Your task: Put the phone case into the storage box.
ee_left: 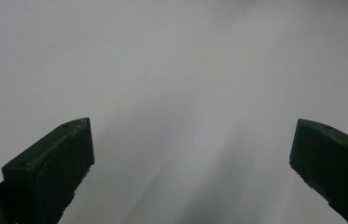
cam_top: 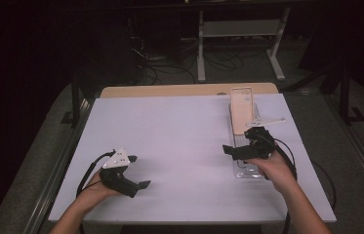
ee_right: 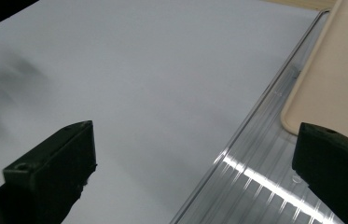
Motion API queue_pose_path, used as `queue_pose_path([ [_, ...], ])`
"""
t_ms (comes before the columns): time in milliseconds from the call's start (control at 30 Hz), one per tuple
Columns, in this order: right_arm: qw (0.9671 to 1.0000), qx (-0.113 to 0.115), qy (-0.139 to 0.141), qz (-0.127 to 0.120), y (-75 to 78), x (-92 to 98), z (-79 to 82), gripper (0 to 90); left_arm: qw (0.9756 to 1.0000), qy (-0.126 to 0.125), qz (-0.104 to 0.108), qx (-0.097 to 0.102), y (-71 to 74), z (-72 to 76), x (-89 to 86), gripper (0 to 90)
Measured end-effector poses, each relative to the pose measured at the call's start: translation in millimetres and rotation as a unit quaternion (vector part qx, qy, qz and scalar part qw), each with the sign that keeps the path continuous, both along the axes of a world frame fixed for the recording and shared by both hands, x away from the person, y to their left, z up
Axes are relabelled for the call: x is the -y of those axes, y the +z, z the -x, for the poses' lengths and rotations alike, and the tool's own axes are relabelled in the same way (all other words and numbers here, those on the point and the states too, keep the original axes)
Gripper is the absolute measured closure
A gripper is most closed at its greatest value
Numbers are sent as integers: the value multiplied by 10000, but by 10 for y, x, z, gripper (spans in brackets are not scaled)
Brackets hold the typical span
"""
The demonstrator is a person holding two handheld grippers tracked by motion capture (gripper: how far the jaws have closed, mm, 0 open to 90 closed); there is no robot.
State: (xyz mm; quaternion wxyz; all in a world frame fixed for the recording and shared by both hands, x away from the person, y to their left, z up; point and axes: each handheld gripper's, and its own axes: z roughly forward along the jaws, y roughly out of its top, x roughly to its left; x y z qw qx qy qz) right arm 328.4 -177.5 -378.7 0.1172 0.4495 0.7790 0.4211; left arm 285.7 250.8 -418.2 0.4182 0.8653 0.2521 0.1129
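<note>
A beige phone case [cam_top: 241,111] leans upright at the far end of a clear ribbed plastic tray [cam_top: 244,170] on the right of the white table [cam_top: 179,141]. My right gripper [cam_top: 240,140] hovers over the tray's near half, open with nothing between its jaws. In the right gripper view the right gripper [ee_right: 195,144] straddles the tray's left rim [ee_right: 255,116], with the case [ee_right: 335,79] just beyond the right jaw. My left gripper [cam_top: 139,171] is at the table's front left, open. In the left gripper view the left gripper [ee_left: 192,140] has bare white table between its jaws.
A wooden strip [cam_top: 170,90] runs along the table's far edge. Beyond it, on the dark floor, stand a white metal frame [cam_top: 238,29] and loose cables [cam_top: 170,68]. Grey rails [cam_top: 57,165] run along both sides of the table.
</note>
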Motion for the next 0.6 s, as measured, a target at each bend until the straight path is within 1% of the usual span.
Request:
queue_pose_path([
  [100, 10000, 33, 80, -40, -21, 2, 55, 0, 9999, -73, -65, 24, 45, -9, -1, 0],
  [200, 9998, 74, 152, -74, -39, 7, 116, 0, 9999, -127, -66, -27, 88, -9, 10, 0],
  [233, 9998, 103, 170, -92, -46, 10, 133, 0, 9999, -145, -78, -11, 106, -8, 16, 0],
  [300, 9996, 116, 220, -126, -56, 19, 163, 0, 9998, -186, -95, -28, 137, -10, 24, 0],
  [333, 9995, 118, 243, -132, -60, 23, 176, 0, 9998, -184, -52, -30, 146, -10, 31, 0],
  [367, 9995, 107, 266, -147, -65, 23, 190, 0, 9997, -209, -70, -42, 162, -14, 30, 0],
  [400, 9995, 93, 265, -163, -65, 21, 208, 0, 9997, -240, -102, -1, 175, -23, 28, 0],
  [433, 9994, 118, 294, -167, -68, 23, 222, 0, 9998, -205, -43, -32, 179, -19, 35, 0],
  [467, 9993, 135, 298, -187, -70, 23, 237, 0, 9998, -212, -36, -35, 189, -21, 35, 0],
  [500, 9991, 155, 333, -220, -76, 26, 250, 0, 9996, -257, -67, 5, 199, -29, 30, 0],
  [533, 9991, 140, 329, -237, -77, 27, 270, 0, 9996, -258, -77, -12, 210, -27, 30, 0],
  [567, 9990, 169, 351, -237, -84, 30, 281, 0, 9997, -234, -15, -24, 211, -22, 38, 0],
  [600, 9991, 115, 333, -250, -87, 29, 302, 0, 9997, -246, -10, -28, 220, -22, 38, 0],
])
